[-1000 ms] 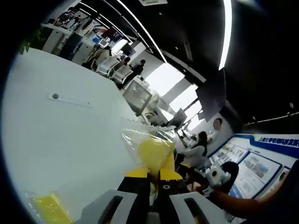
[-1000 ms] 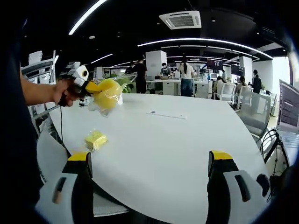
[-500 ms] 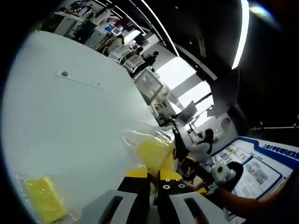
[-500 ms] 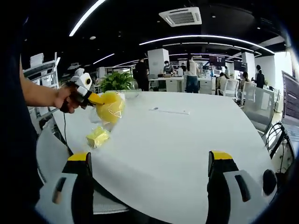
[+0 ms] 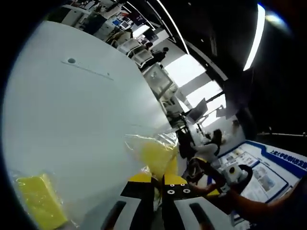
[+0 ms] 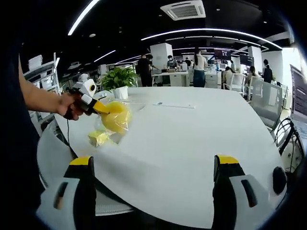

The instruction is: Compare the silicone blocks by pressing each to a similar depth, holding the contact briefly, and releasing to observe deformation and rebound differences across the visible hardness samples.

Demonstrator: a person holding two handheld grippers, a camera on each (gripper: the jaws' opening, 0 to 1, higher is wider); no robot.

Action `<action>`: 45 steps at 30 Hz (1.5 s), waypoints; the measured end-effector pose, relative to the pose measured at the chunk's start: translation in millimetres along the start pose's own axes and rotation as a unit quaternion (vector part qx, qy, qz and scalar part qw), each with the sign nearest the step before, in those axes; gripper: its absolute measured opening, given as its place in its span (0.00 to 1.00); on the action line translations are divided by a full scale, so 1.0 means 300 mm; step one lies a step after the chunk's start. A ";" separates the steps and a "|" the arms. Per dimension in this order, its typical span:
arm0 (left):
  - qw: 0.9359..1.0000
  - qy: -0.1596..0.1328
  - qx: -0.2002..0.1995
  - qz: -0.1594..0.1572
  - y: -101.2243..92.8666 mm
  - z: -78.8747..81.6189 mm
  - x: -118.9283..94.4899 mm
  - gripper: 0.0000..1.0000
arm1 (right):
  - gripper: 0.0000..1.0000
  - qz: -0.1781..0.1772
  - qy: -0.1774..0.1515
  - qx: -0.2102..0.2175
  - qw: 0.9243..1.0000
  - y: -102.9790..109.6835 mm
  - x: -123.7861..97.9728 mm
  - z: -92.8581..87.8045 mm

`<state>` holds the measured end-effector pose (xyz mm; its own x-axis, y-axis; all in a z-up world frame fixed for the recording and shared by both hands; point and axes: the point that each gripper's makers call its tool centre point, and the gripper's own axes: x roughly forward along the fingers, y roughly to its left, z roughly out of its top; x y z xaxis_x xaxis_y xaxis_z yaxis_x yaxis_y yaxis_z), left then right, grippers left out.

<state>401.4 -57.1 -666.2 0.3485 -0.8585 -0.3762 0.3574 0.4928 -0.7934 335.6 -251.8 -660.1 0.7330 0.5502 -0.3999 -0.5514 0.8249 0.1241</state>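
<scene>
the left gripper [image 5: 157,181] has its yellow-tipped jaws pinched together on the bagged yellow silicone block [image 5: 156,155], gripping it by the clear wrapper and a low edge. in the right gripper view the same block [image 6: 116,117] hangs off that gripper [image 6: 98,107], lifted clear of the white table [image 6: 192,143]. that is the risk: the hold looks shallow and partly on slick film, so the block could slide out or swing, and a press made in mid-air has nothing behind it, so depth would be hard to match between samples. a second bagged yellow block [image 5: 36,201] lies flat on the table, seen just under the raised one [image 6: 98,138]. the person's left hand [image 6: 69,104] wraps the handle, forearm reaching in from the side. the right gripper [image 6: 152,179] has its jaws spread wide with nothing between them, held back at the table's near edge.
</scene>
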 end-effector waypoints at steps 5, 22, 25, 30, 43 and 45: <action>1.000 0.006 -0.016 0.005 0.042 -0.017 0.023 0.02 | 0.97 0.000 0.003 0.004 1.000 0.001 -0.003 -0.009; 0.997 0.045 -0.046 0.032 0.155 -0.130 0.097 0.01 | 0.97 0.002 0.013 0.017 1.000 0.011 -0.003 -0.030; 0.996 0.056 -0.051 0.038 0.170 -0.144 0.110 0.02 | 0.97 0.001 0.013 0.020 1.000 0.010 -0.002 -0.037; 0.995 0.071 -0.051 0.052 0.198 -0.166 0.127 0.02 | 0.97 0.001 0.012 0.025 1.000 0.018 -0.005 -0.038; 0.987 0.108 -0.032 0.111 0.299 -0.246 0.159 0.03 | 0.97 -0.007 0.015 0.033 0.999 0.027 -0.027 -0.053; 0.986 0.107 -0.076 0.107 0.306 -0.242 0.150 0.03 | 0.97 -0.009 0.015 0.035 0.999 0.023 -0.029 -0.053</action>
<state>386.8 -60.8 -790.7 0.2057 -0.7557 -0.6218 0.1563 0.6526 -0.7414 319.0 -253.1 -670.2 0.7304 0.5317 -0.4288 -0.5082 0.8424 0.1791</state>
